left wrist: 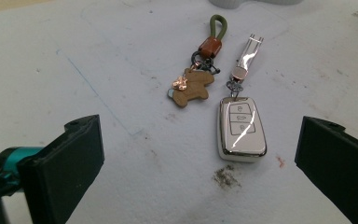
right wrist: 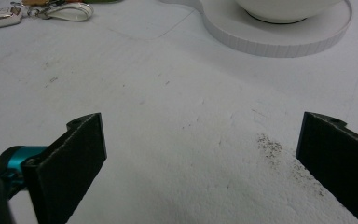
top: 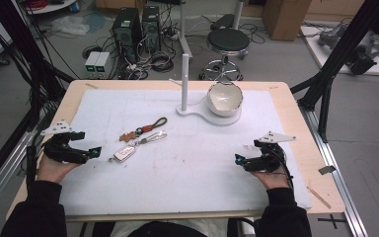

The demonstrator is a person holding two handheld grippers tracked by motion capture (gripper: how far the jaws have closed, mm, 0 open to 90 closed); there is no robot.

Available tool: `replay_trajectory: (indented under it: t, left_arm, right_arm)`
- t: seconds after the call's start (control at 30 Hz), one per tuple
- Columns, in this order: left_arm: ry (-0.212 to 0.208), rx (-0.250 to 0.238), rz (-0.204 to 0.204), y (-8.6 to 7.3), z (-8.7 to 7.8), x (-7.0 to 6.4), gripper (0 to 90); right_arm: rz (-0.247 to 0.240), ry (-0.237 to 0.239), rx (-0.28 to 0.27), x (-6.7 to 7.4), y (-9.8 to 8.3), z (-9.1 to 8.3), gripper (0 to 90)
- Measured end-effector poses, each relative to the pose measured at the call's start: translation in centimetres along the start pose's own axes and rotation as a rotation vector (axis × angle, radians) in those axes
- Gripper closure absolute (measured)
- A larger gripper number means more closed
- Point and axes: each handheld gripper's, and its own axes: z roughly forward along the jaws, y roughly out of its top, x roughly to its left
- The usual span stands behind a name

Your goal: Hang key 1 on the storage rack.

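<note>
**Grippers held wide beside two key rings on a white mat**

Seen from above, a person's two hands rest at the near side of a table covered by a white mat (top: 187,168). The left gripper (top: 94,152) points toward a white car key fob (top: 124,154) lying just beside it on the mat. Its jaws stand wide apart, holding nothing. In the left gripper view, the fob lies flat between the two black jaws but farther out, touching neither. A silver strap (left wrist: 248,53) runs from the fob's top. Just left of the fob lies a second key ring (left wrist: 196,77), with a brown dog-shaped tag and an olive cord loop.

The right gripper (top: 238,160) rests well apart from the keys, at the mat's right side, jaws also wide apart and empty. Beyond it, a white bowl (top: 224,98) sits on a white stand (top: 197,112) with an upright post.
</note>
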Motion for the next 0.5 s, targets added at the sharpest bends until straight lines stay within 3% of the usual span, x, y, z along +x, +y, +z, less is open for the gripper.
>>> replay_trajectory:
  t: [0.5]
  left_arm:
    - [-0.018, 0.076, 0.056, 2.9, 1.9, -0.3, 1.7]
  right_arm:
    - [0.008, -0.003, -0.001, -0.1, 0.0, -0.2, 0.7]
